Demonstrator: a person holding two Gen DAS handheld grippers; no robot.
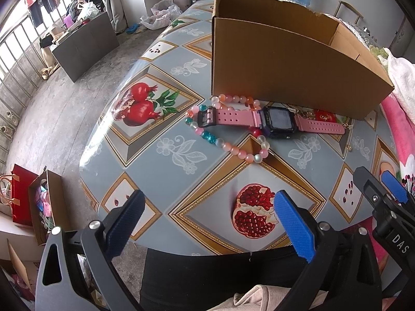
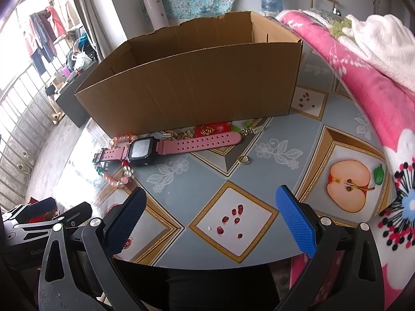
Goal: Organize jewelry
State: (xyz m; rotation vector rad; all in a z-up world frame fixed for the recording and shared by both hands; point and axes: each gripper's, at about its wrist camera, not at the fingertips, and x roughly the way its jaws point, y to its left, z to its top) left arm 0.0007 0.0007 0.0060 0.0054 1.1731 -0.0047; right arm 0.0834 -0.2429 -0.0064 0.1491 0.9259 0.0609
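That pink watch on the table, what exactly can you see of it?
The watch lies flat, unbuckled and stretched out straight on the patterned tablecloth, just in front of the cardboard box. It has a squarish black case with a dark, blank screen, and a pink strap that looks like rubber, punched with rows of holes and ending in a black buckle. It rests across a beaded bracelet of pink, white and teal beads. Small gold jewelry pieces sit behind the strap. Neither pair of tongs touches it.

Gold chain (image 2: 181, 135) tangled beside box (image 2: 197, 88), perhaps partly hidden.
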